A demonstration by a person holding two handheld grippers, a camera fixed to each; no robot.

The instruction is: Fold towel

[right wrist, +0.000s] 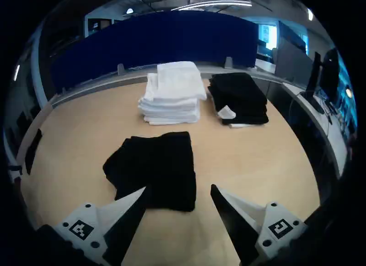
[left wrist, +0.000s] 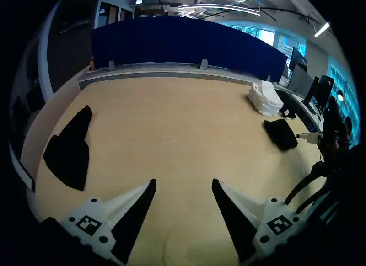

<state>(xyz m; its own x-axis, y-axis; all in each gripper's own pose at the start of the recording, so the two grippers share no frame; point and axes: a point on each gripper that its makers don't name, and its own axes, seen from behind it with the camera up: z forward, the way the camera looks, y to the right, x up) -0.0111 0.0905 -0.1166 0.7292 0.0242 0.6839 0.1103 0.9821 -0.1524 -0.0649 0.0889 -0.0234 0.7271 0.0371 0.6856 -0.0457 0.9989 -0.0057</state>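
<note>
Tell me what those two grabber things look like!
They match. The left gripper and the right gripper each have two pointed, wedge-shaped jaws, white on the outside and black on the inner faces. At the base of each jaw sits a small square black-and-white marker with little dark round dots beside it. Black cables curve beside the left gripper.

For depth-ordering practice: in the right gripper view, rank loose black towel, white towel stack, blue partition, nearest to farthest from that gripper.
1. Loose black towel, just ahead of fingers.
2. White towel stack, behind it, centre.
3. Blue partition, across the back.
</note>
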